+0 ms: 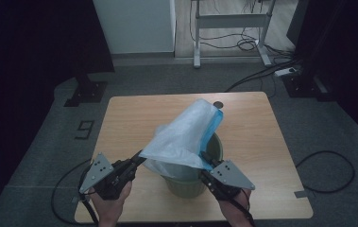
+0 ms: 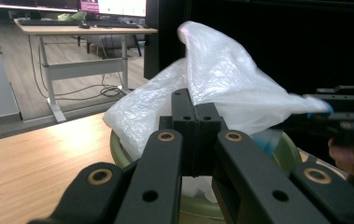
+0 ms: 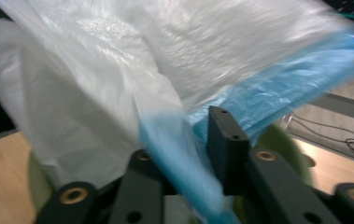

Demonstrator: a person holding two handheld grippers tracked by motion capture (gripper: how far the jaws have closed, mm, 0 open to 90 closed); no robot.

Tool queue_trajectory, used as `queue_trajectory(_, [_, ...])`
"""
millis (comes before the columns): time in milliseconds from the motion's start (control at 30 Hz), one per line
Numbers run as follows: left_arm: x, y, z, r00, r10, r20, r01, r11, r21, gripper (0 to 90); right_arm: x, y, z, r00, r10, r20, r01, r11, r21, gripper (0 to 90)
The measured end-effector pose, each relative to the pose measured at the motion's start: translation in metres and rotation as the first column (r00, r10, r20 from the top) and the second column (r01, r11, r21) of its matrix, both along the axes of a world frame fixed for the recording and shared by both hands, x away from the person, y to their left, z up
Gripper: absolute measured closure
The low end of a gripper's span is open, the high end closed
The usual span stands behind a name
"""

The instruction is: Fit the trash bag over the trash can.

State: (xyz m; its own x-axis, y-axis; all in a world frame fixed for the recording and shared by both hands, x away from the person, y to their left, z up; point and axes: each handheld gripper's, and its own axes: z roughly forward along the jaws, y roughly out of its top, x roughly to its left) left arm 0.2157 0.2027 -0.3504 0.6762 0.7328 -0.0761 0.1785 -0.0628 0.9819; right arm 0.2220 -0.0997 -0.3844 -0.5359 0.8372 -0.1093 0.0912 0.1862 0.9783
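A person stands at the near edge of a wooden table (image 1: 129,113), a handheld gripper in each hand, fitting a thin plastic bag (image 1: 186,135) into a small olive-green bin (image 1: 186,184). The bin sits near the table's front edge, at about six o'clock from the table's centre, between the two hands.

The left gripper (image 1: 138,158) comes in from the bin's eight o'clock. In the left gripper view its jaws are pressed together, pinching the bag's edge. The right gripper (image 1: 205,158) comes in from about four o'clock. In the right gripper view a fold of the blue edging (image 3: 179,154) runs between its jaws, but the frame is blurred and I cannot tell whether the pads are pressing on it.

The step in hand looks like spreading the bag's mouth over the bin. The next move likely calls for a firm hold on the right side, then drawing both edges apart and down around the bin's rim (image 2: 118,151) — gently, since the film looks thin enough to slip or tear.

The bag is translucent white and crinkled, with a blue band along one edge. It rises in a loose, tent-like peak toward twelve o'clock, its lower part already drooping inside the bin.
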Motion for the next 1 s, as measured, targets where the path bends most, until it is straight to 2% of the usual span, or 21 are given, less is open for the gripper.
queue_trajectory(33, [0.0,0.0,0.0,1.0,0.0,0.0,0.0,1.0,0.0,89.7,0.0,0.0,0.0,1.0,0.0,0.0,0.0,1.0,0.0,76.7])
queue_trajectory(67, [0.0,-0.003,-0.001,0.9999,-0.013,-0.003,0.013,0.9999,0.01,89.8,0.0,-0.009,0.003,0.9995,-0.014,0.028,0.014,0.9999,0.007,81.0])
queue_trajectory(133, [0.0,-0.007,-0.002,0.9998,-0.022,-0.003,0.022,0.9995,0.021,89.7,-0.001,-0.013,0.006,0.9985,-0.021,0.05,0.021,0.9997,0.008,83.5])
queue_trajectory(267, [0.003,-0.009,-0.003,0.9991,-0.041,-0.012,0.041,0.999,0.016,89.6,-0.003,-0.02,0.014,0.995,-0.026,0.096,0.025,0.9996,0.012,80.4])
queue_trajectory(433, [0.006,-0.01,-0.004,0.9974,-0.062,-0.035,0.063,0.9979,0.014,86.0,-0.002,-0.026,0.023,0.9937,-0.017,0.111,0.014,0.9993,0.036,80.5])
queue_trajectory(467, [0.006,-0.01,-0.006,0.9959,-0.08,-0.043,0.081,0.9967,0.013,84.3,-0.001,-0.027,0.026,0.9939,-0.007,0.11,0.002,0.999,0.045,84.3])
queue_trajectory(500, [0.006,-0.01,-0.006,0.9959,-0.08,-0.043,0.081,0.9967,0.013,81.2,0.0,-0.027,0.028,0.9938,0.001,0.111,-0.007,0.9988,0.048,86.1])
queue_trajectory(567, [0.003,-0.01,-0.006,0.9902,-0.135,-0.034,0.136,0.9908,0.004,65.8,0.0,-0.025,0.03,0.9929,0.012,0.119,-0.017,0.9989,0.045,87.7])
queue_trajectory(667, [-0.001,-0.01,-0.001,0.9869,-0.157,-0.039,0.158,0.9871,0.027,48.9,0.001,-0.022,0.035,0.9907,0.017,0.135,-0.023,0.9988,0.042,88.0])
queue_trajectory(733, [-0.004,-0.008,0.004,0.9854,-0.166,-0.036,0.167,0.9857,0.021,39.8,0.002,-0.022,0.038,0.9898,0.011,0.142,-0.018,0.9987,0.048,88.0])
queue_trajectory(867, [-0.006,-0.001,0.014,0.986,-0.165,-0.022,0.165,0.986,-0.026,32.7,0.003,-0.024,0.044,0.9874,-0.001,0.158,-0.008,0.9982,0.06,88.1])
queue_trajectory(900, [-0.006,-0.001,0.014,0.986,-0.165,-0.022,0.165,0.986,-0.026,32.6,0.003,-0.025,0.046,0.9863,-0.001,0.165,-0.009,0.9982,0.059,88.0])
queue_trajectory(1000, [0.002,0.005,0.019,0.9927,-0.113,-0.041,0.111,0.9925,-0.053,33.2,0.003,-0.025,0.048,0.984,0.007,0.178,-0.017,0.9983,0.055,88.0])
